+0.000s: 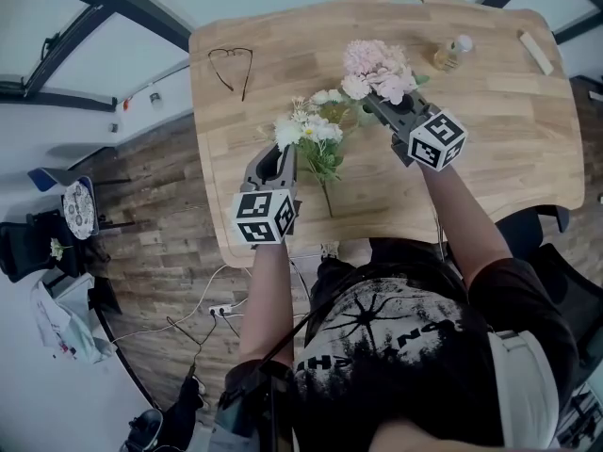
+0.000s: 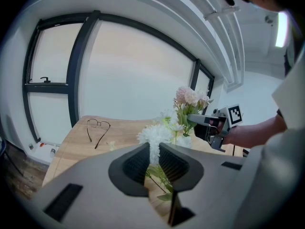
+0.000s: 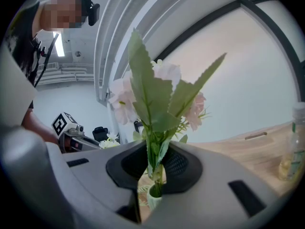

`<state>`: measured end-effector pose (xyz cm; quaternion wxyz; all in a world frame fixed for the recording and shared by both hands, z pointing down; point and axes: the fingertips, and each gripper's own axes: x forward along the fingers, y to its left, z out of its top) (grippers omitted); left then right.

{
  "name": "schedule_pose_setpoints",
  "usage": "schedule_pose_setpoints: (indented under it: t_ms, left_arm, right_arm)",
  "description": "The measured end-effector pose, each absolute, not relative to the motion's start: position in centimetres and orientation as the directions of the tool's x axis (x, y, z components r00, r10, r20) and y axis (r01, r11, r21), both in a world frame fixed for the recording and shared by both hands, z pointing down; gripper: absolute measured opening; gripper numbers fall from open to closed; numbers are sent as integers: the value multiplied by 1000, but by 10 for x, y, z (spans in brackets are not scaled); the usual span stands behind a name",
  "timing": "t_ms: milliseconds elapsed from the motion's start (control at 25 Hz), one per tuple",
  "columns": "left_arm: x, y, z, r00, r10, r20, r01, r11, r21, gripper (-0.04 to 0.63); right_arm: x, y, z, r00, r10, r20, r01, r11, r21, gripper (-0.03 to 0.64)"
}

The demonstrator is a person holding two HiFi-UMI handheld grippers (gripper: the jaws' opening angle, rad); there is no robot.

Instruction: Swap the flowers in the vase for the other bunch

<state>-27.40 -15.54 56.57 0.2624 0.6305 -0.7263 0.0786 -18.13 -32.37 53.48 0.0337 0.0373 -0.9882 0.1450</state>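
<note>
The pink bunch [image 1: 377, 69] has green leaves; the white bunch [image 1: 306, 128], at its 8 o'clock, green stems. The surface [image 1: 509, 139] is pale wood grain. The left hand-held gripper [image 1: 282, 151] and right hand-held gripper [image 1: 373, 102] are grey, their cubes black-and-white squares. The vase [image 3: 153, 198] is whitish.

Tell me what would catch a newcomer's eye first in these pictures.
Two bunches held side by side above the middle of the wooden table stand out: the right gripper clamps the stems of the pink flower bunch, the left gripper the white flower bunch next to it. A small pale vase sits right under the pink stems, and a pair of eyeglasses lies alone at the table's far left corner.
</note>
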Motion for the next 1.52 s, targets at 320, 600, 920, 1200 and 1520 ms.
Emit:
schedule_pose_setpoints:
  t_ms: [320,600,920,1200,1520]
  left_arm:
    - [-267,-158,571,-52,-873,485,-958,181,223,71]
    - [-264,-160,573,-41,-871,490,-958,174,229,71]
    - [-263,-161,574,-36,-870,491,-958,170,230,71]
    - [-266,-156,571,-35,-869,494,-960,167,225,71]
    - [-267,-154,557,-21,-879,476,-967,138,213,71]
  right_arm:
    - [-182,-329,537,-994,-78,77,-99,946,-310,66]
    - [-184,-328,538,-993,-93,74,-111,949,-297,94]
    - [-179,-331,543,-990,-118,82,-137,941,-309,167]
    - [-174,-327,547,-986,-136,92,-158,933,-322,189]
    - [-162,-322,545,-978,-172,115,-199,932,-302,189]
